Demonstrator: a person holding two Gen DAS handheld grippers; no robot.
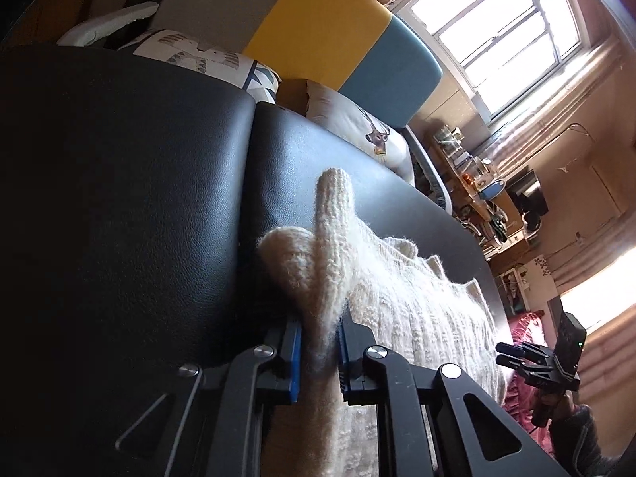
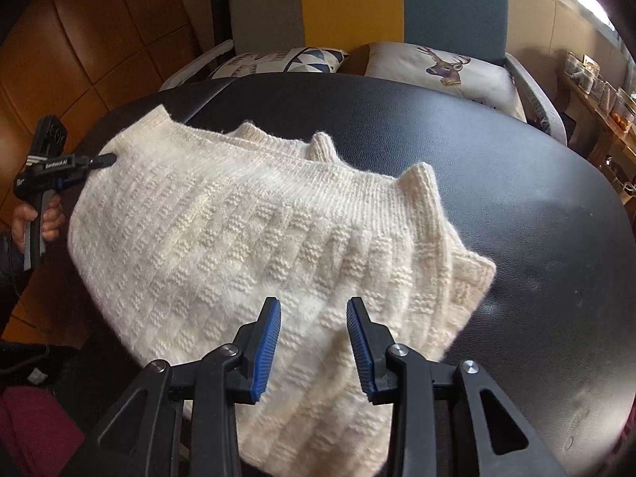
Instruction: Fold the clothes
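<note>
Left gripper [image 1: 319, 332] jaws clamp cream sweater [image 2: 254, 214] (edge fold); right gripper [image 2: 314, 310] jaws released above it.

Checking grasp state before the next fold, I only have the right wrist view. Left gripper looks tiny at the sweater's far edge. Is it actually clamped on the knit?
Observer: Yes. In the left wrist view the left gripper is shut on a bunched fold of the sweater.
Operator: Flat or lifted there?
Observer: Lifted; a ribbed piece stands up above the black table.
Operator: And the right gripper from that side?
Observer: The right gripper shows past the sweater's other edge, held in a hand, apart from the knit.
</note>
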